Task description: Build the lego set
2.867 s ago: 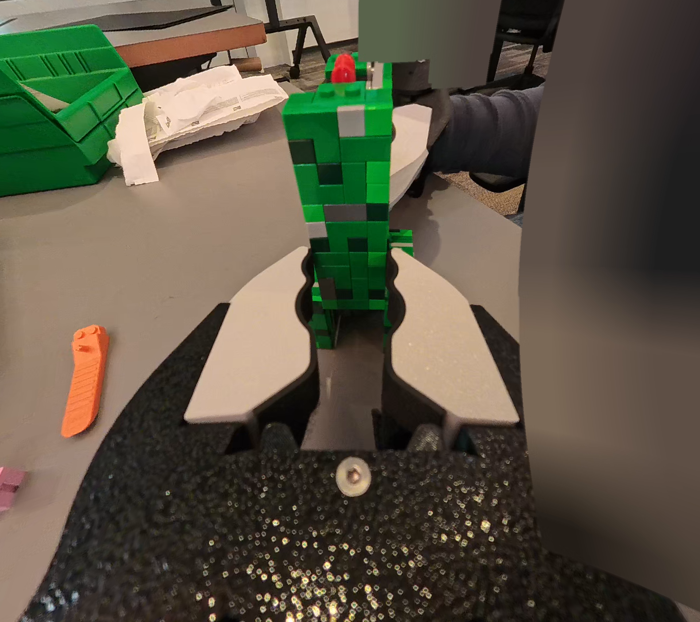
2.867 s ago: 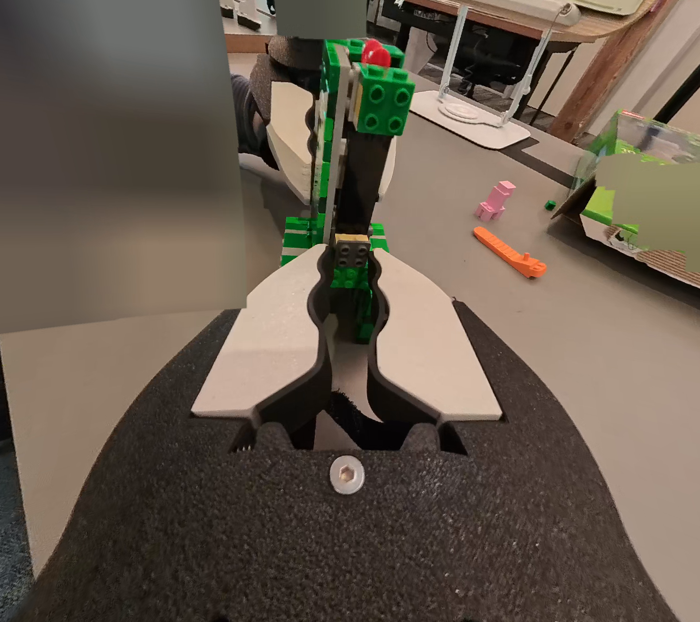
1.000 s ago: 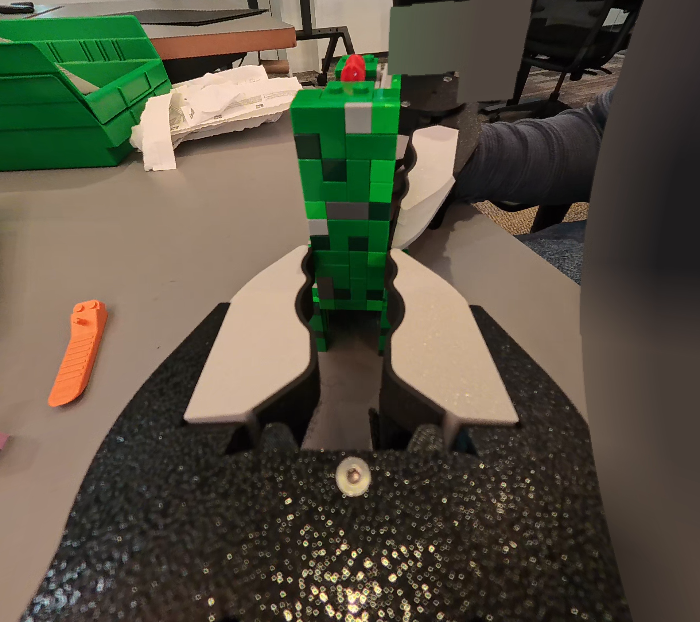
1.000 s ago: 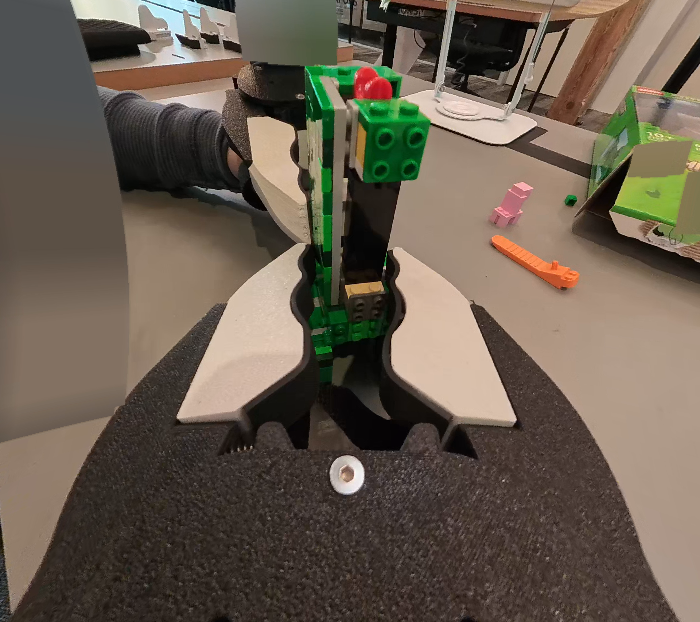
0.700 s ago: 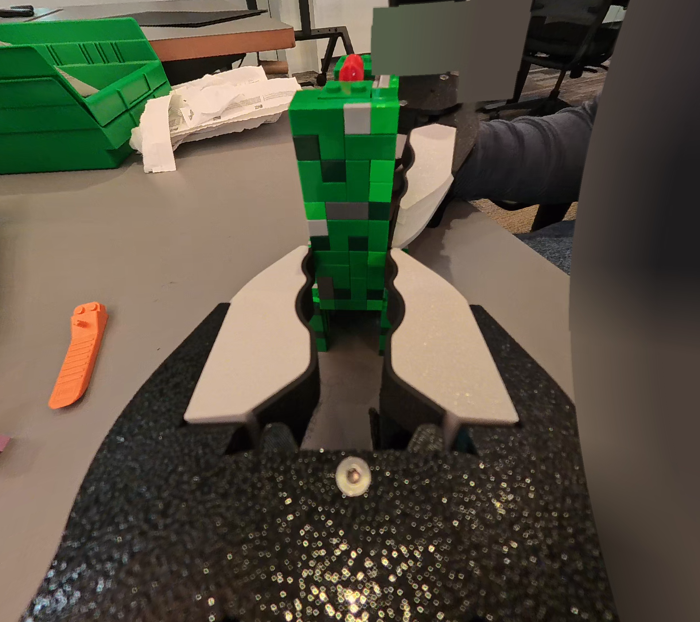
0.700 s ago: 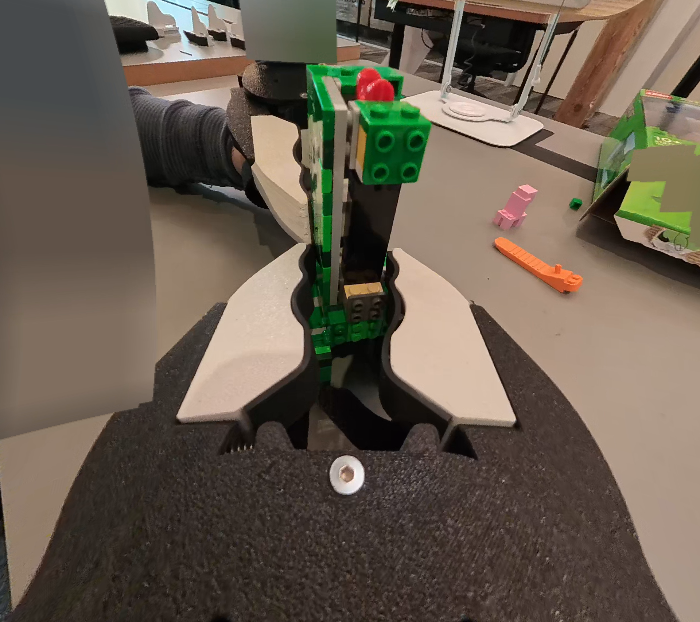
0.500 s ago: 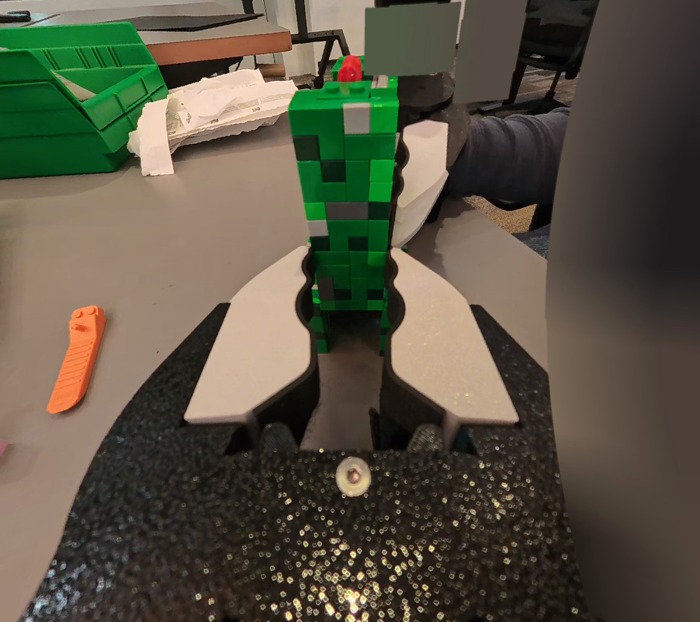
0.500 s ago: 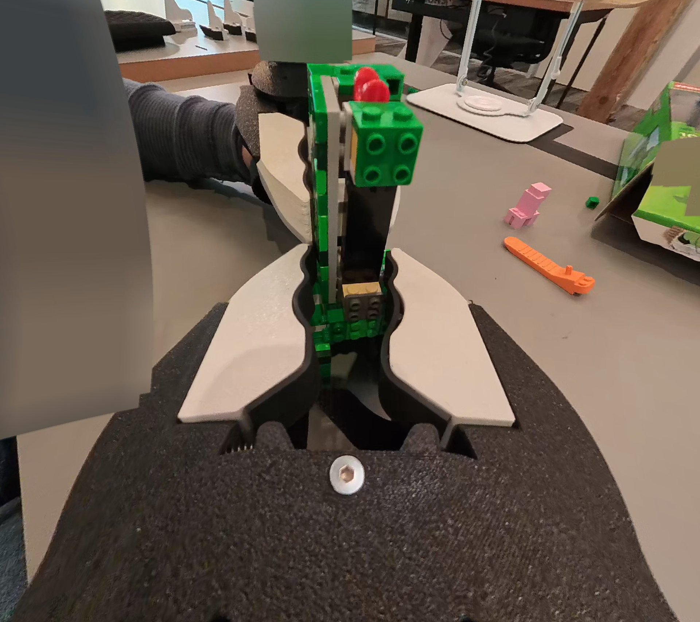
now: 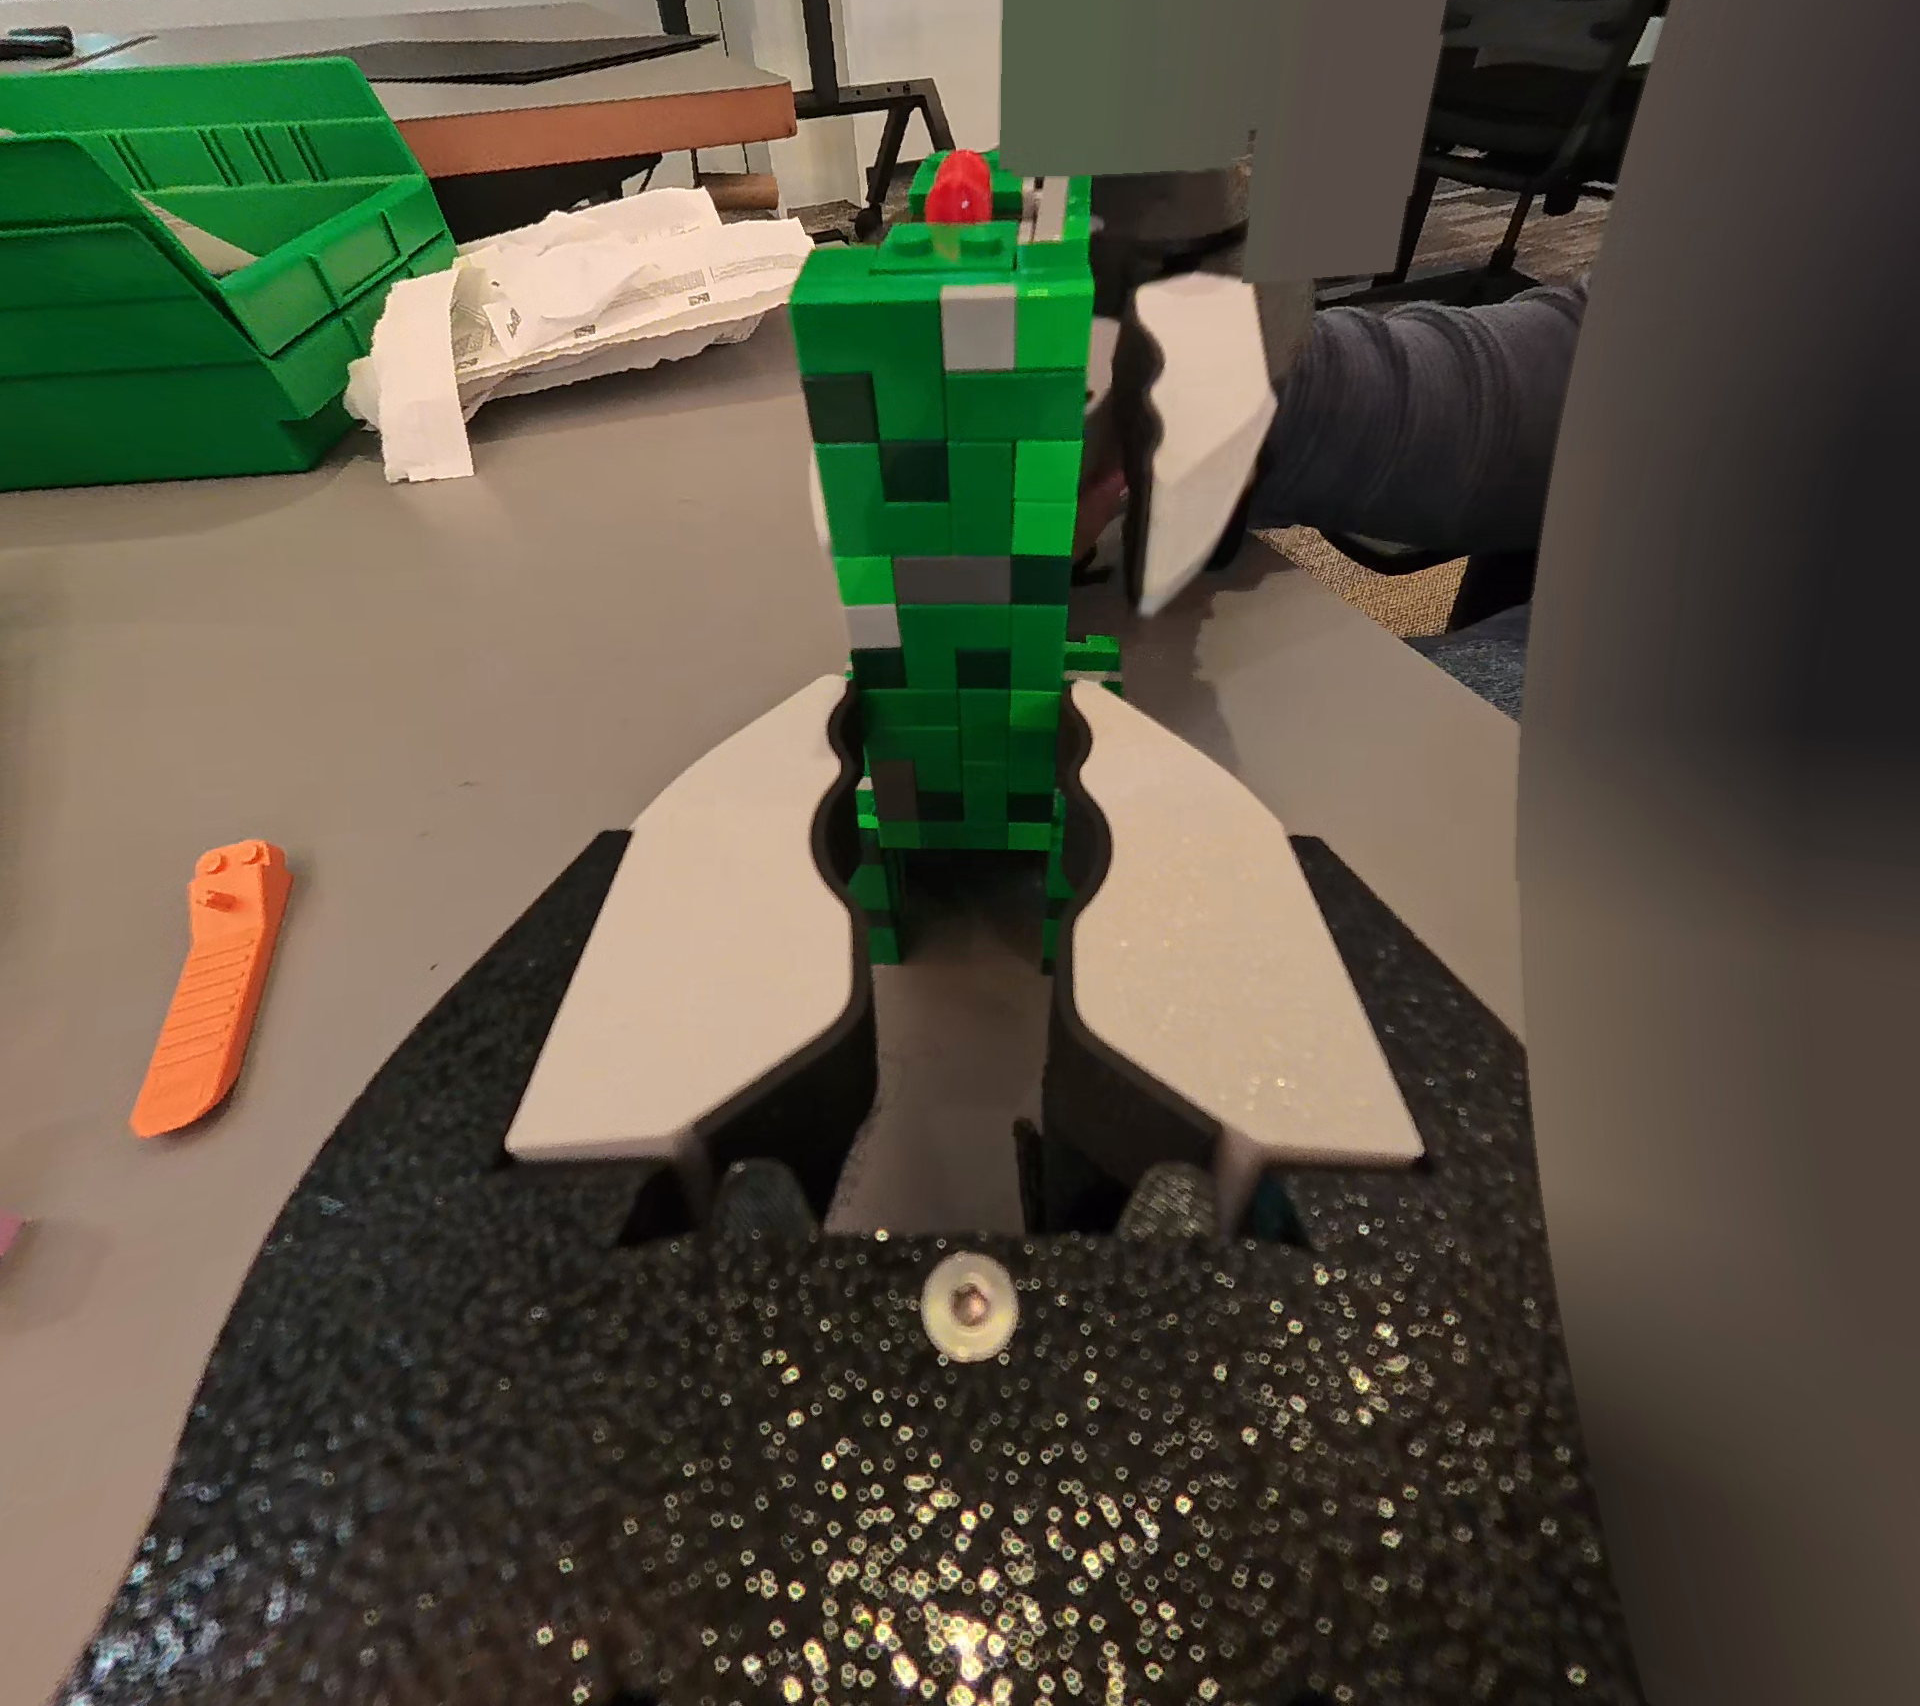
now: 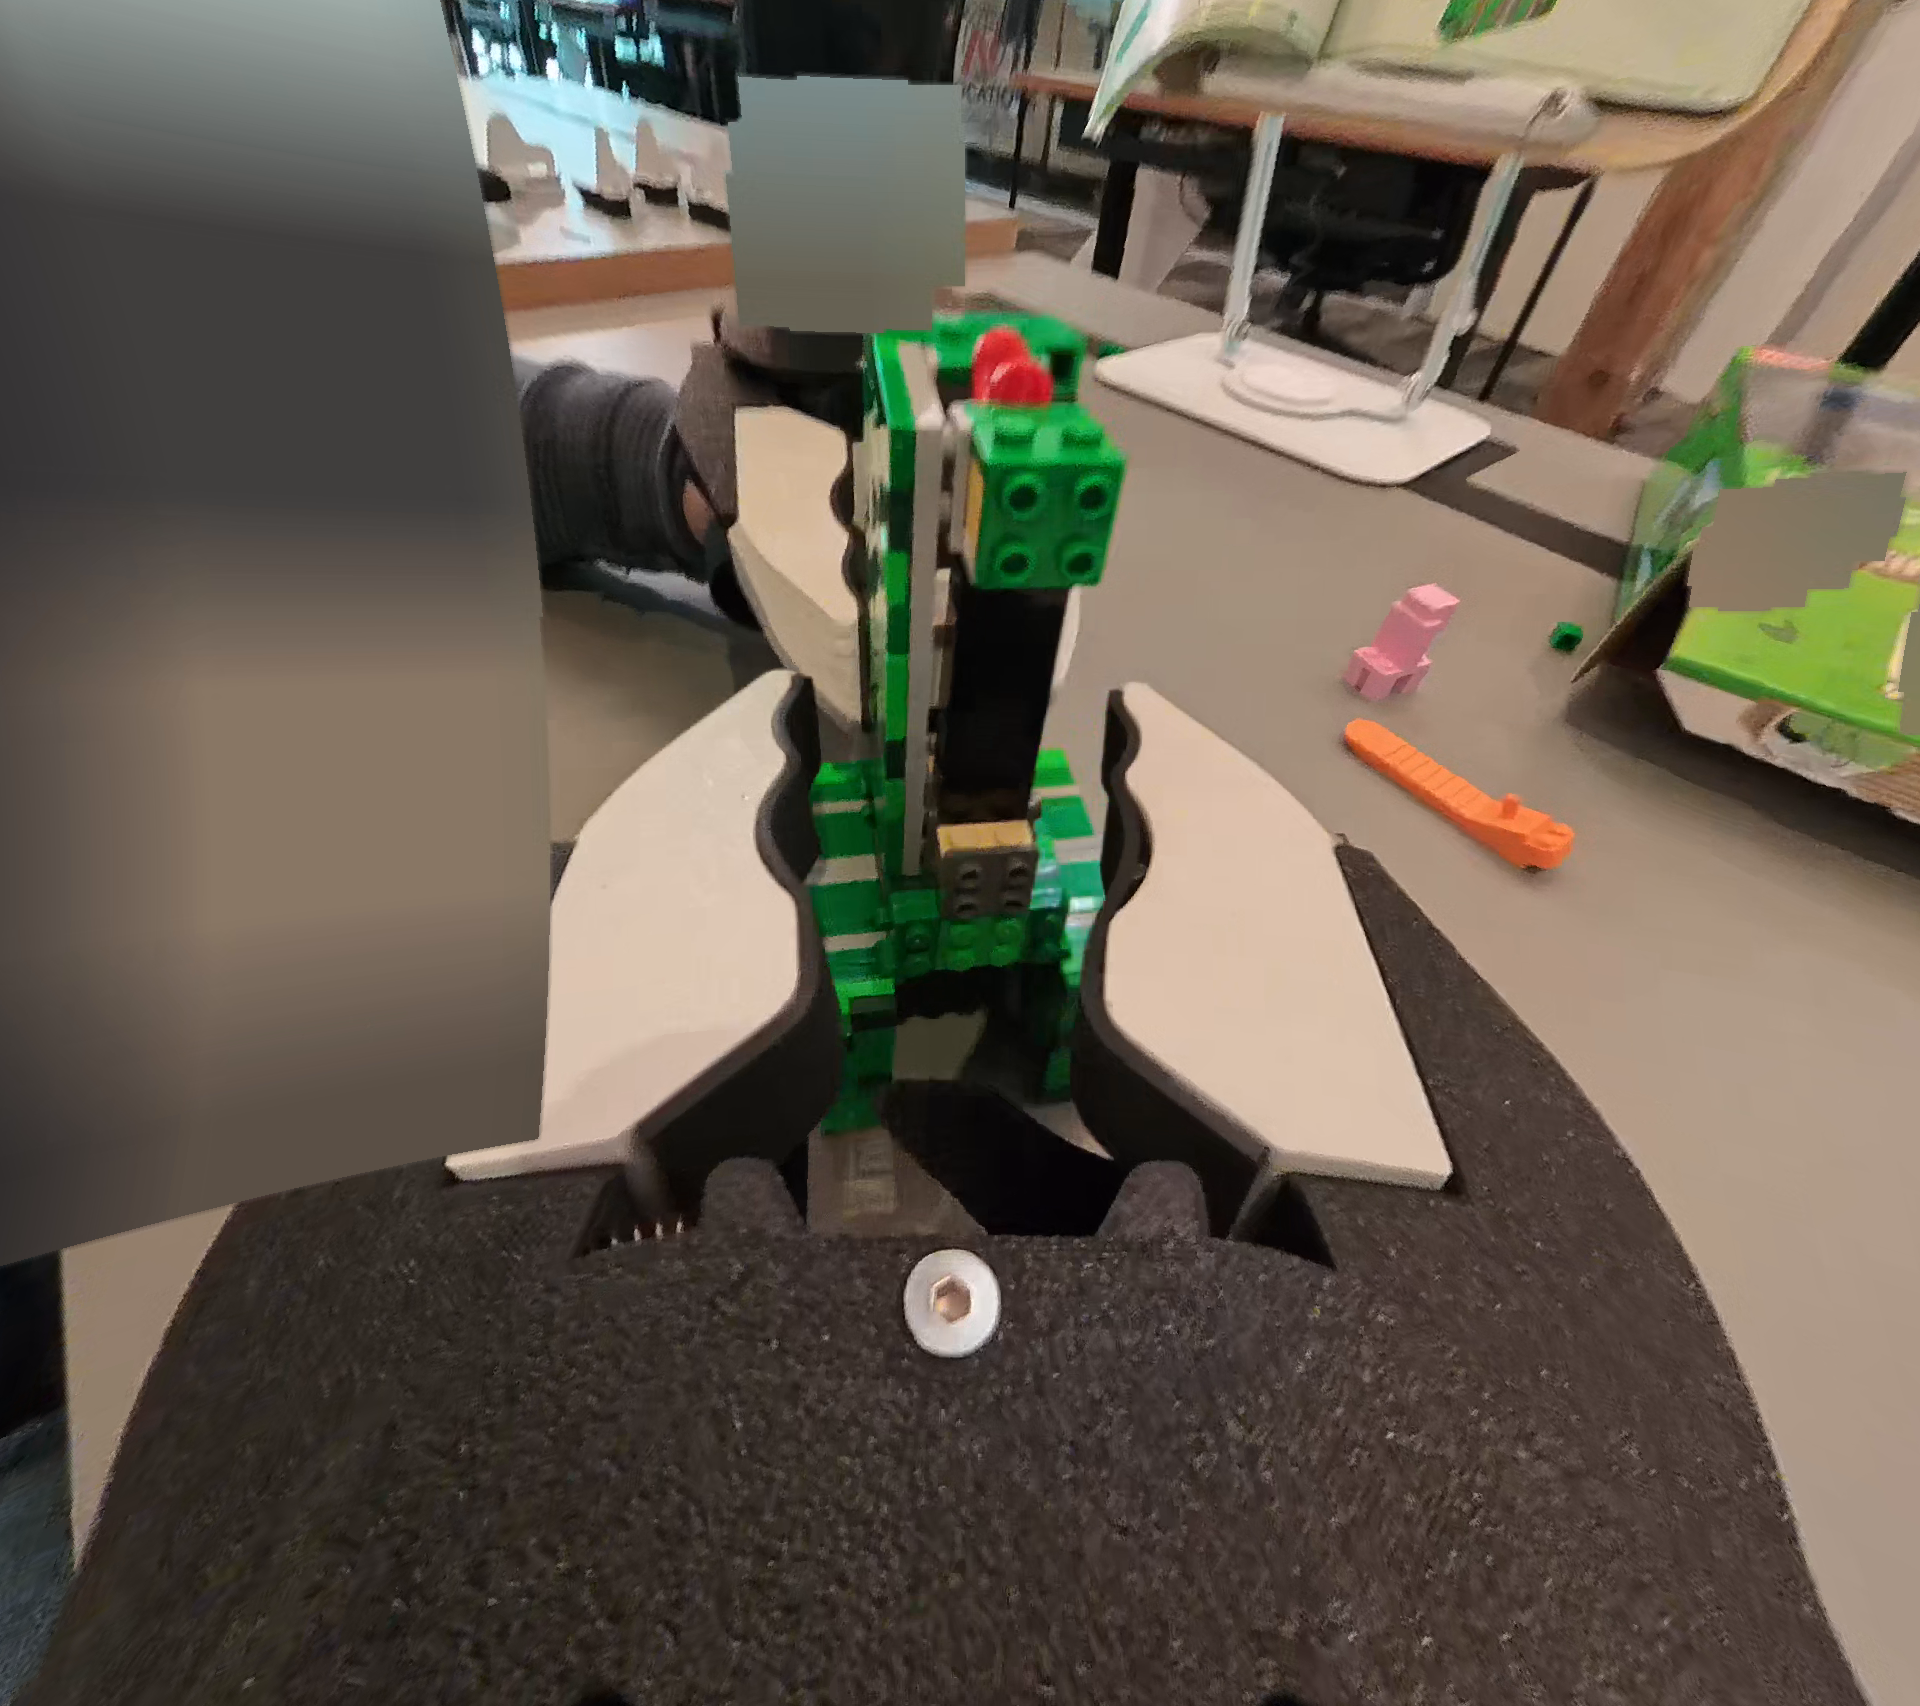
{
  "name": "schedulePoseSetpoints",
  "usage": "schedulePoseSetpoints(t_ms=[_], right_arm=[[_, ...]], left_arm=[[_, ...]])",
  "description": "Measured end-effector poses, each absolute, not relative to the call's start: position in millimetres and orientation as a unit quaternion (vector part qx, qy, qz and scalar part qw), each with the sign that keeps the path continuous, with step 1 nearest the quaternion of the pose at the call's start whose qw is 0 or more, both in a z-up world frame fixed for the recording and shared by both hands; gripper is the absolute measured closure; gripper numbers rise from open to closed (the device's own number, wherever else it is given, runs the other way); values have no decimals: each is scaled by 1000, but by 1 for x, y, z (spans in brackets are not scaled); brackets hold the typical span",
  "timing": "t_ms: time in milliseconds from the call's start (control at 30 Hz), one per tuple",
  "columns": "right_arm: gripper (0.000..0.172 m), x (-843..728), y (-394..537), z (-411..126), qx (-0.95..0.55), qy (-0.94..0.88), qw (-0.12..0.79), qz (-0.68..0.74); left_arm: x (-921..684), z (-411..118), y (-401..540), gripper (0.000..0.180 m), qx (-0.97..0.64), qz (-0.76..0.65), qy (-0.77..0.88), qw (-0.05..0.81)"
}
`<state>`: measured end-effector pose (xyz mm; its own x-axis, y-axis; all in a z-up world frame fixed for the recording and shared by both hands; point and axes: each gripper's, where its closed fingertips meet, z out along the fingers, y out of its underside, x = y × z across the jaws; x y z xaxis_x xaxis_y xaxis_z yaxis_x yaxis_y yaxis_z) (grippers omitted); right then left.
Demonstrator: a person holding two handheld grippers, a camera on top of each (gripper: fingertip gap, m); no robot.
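Your left tongs point(image 9: 961, 783) are clenched on the lower body of the green brick figure point(image 9: 951, 513), both pads pressed flat against its sides. Your right tongs point(image 10: 956, 815) stand spread: in the right wrist view there is clear space between each pad and the figure's stepped base, so they grip nothing, though the figure stands between their fingers.

The figure stands upright on the grey worktop point(image 9: 468, 669), roughly mid-worktop and towards the edge where your sleeve point(image 9: 1413, 420) rests. Its long axis runs vertically, feet down. A red stud piece point(image 9: 961, 186) sits on top. The tiled green face is turned to your left tongs; the open back, with a black column point(image 10: 1003, 700) and a green block point(image 10: 1044, 503) of four round sockets at the top, faces your right tongs.

As far as can be seen, the figure is mostly built and steadied on one side only; the back is uncovered, and whether more pieces belong there cannot be told.

An orange brick separator point(image 9: 208, 991) lies flat nearer the left edge, with a pink brick figure point(image 10: 1397, 643) beyond it. A green bin point(image 9: 187, 285) and crumpled paper point(image 9: 582, 285) sit at the far edge, and a printed box point(image 10: 1787, 617) at the right.
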<state>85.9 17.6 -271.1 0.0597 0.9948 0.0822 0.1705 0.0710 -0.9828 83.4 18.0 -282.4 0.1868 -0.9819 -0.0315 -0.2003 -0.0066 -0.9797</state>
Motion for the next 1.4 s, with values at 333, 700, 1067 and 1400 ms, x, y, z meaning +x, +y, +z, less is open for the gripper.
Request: schedulePoseSetpoints(t_ms=[333,700,1067,1400], right_arm=[[133,87,22,-229,-496,-512,528,461],[142,87,20,-226,-485,-517,521,475],[143,85,18,-227,-487,-533,493,485],[143,85,18,-227,-491,-538,479,490]], left_arm=[[80,-276,10,113,-578,-413,508,487],[71,-220,5,180,-517,-412,486,572],[71,-220,9,180,-530,-435,464,561],[72,-222,11,180,-540,-444,455,551]])
